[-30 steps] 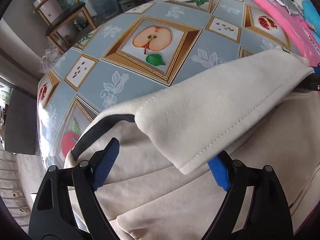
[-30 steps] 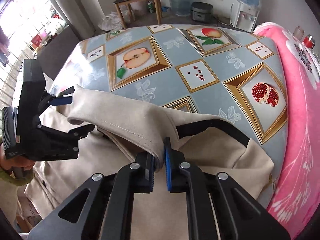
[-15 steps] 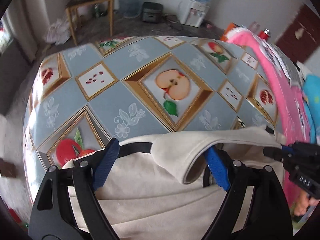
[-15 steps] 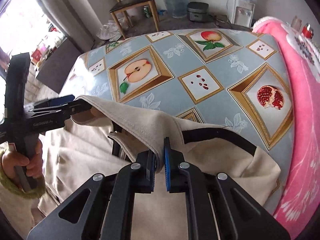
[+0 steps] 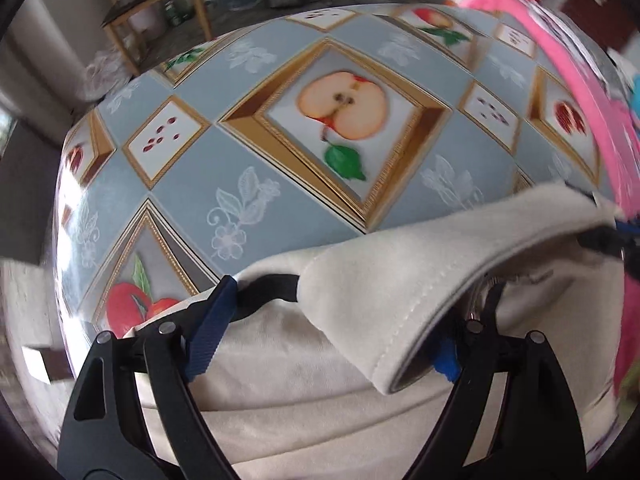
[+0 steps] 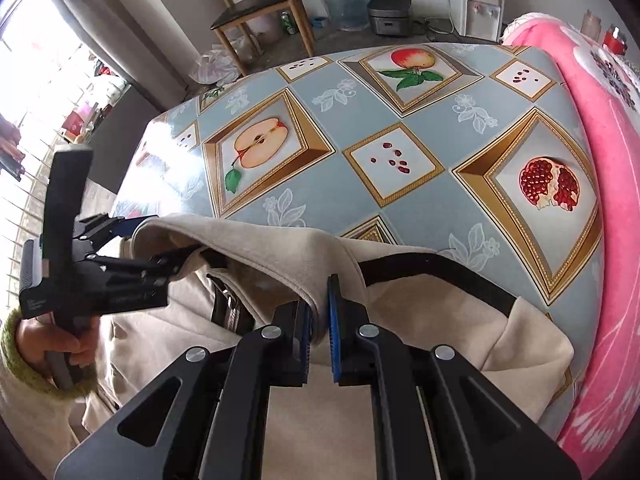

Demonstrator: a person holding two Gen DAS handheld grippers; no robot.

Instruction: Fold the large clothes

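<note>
A glossy blue-grey tablecloth [image 6: 340, 184] covers the bench, printed with gold-framed diamonds: a halved apple [image 6: 260, 143], a whole apple with leaves [image 6: 412, 60], scattered seeds [image 6: 394, 158] and a split pomegranate [image 6: 550, 186]. A pink blanket [image 6: 608, 184] lies along the cloth's right side. Beyond the bench a wooden chair [image 6: 256, 4] with a dark seat stands on the floor, near a dark rice cooker [image 6: 390, 16] and a white water dispenser [image 6: 480, 12] against the wall. Bright window bars [image 6: 24, 184] fill the left edge.
</note>
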